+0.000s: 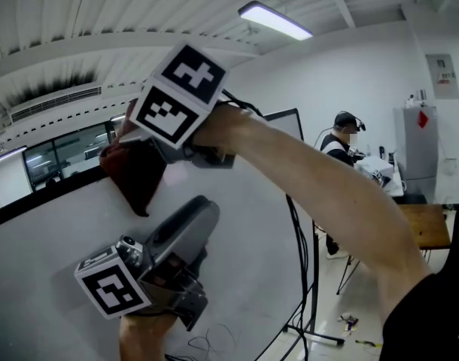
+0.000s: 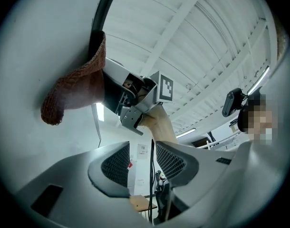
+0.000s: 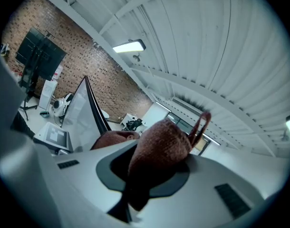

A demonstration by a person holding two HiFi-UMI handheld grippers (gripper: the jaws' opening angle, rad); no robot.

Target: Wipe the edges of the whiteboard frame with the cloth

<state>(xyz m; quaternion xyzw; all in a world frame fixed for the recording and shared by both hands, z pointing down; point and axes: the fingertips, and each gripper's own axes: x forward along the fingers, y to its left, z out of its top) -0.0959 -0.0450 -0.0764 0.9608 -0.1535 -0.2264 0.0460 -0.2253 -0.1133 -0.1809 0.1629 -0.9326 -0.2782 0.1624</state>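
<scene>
Cloth (image 1: 135, 175), a rust-red knitted wad, sits in the head view pinched by the right gripper (image 1: 139, 156) against the black frame (image 1: 34, 201) along the whiteboard's (image 1: 56, 277) upper edge, loose end drooping onto the white face, with the left gripper (image 1: 202, 215) lower down. In the left gripper view its own jaws stand slightly apart, empty, and the cloth's long axis slants from the frame down-left. In the right gripper view the jaws clamp the bunched cloth, a thin loop (image 3: 199, 125) sticking up.
</scene>
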